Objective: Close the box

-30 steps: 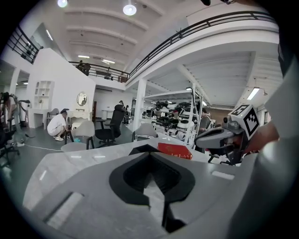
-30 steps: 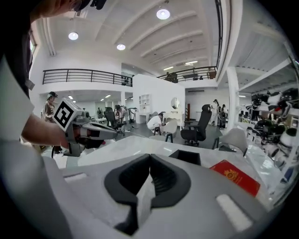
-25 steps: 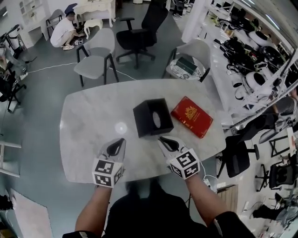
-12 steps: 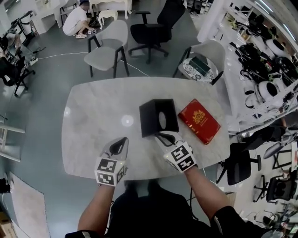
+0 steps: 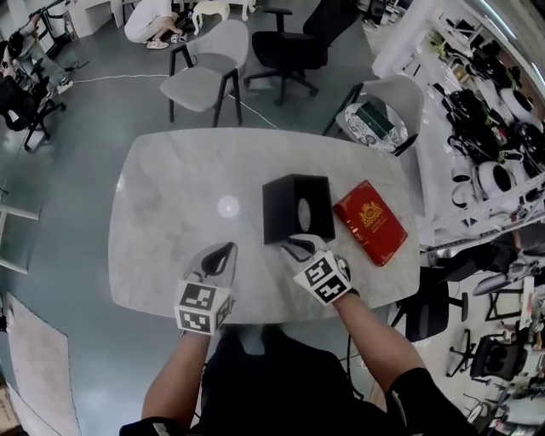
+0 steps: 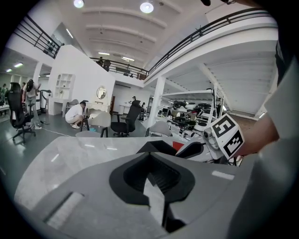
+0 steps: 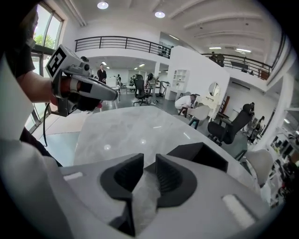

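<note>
You face a pale marble table [image 5: 170, 204] on a grey-green floor [image 5: 60, 196]. Beyond it stand a grey chair [image 5: 204, 77] and a black office chair [image 5: 298, 43]. Round ceiling lights [image 6: 146, 7] shine above a white-walled, railed mezzanine [image 7: 117, 44].

Black squarish box [image 5: 285, 209] stands near the middle of the marble table [image 5: 170, 213]; pale oval on it.

No words or numbers can be read anywhere. The red flat piece [image 5: 370, 222] near the right edge of the desk [image 5: 170, 196] bears a gold emblem, too small to read. The cubes on the left gripper [image 5: 223, 249] and right gripper [image 5: 295, 247] carry only black-and-white square markers.
</note>
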